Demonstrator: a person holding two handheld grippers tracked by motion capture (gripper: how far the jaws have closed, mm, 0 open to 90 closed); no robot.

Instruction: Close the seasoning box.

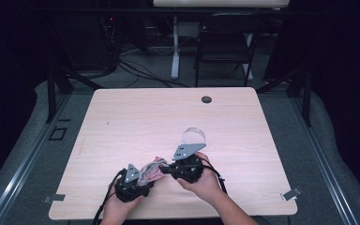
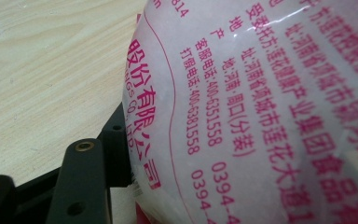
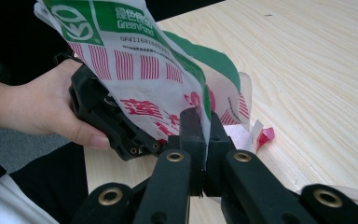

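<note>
A white plastic bag [image 1: 152, 169] printed with red Chinese text and a green logo hangs between my two grippers near the table's front edge. My right gripper [image 3: 205, 136] is shut on the bag's [image 3: 140, 70] thin upper edge, jaws pressed together. My left gripper [image 1: 146, 181] sits at the bag's other side, held in a hand [image 3: 37, 112]. In the left gripper view the bag [image 2: 261, 116] bulges right against the camera. One black jaw stands beside it and the other is hidden behind the plastic. A torn pink scrap [image 3: 266, 135] of the bag lies on the wood.
A clear round ring-like object [image 1: 194, 136] lies on the light wooden table [image 1: 168, 112] just beyond the right gripper. A dark grommet [image 1: 206, 99] sits near the far edge. A folding chair [image 1: 225, 42] and cables stand on the floor beyond the table.
</note>
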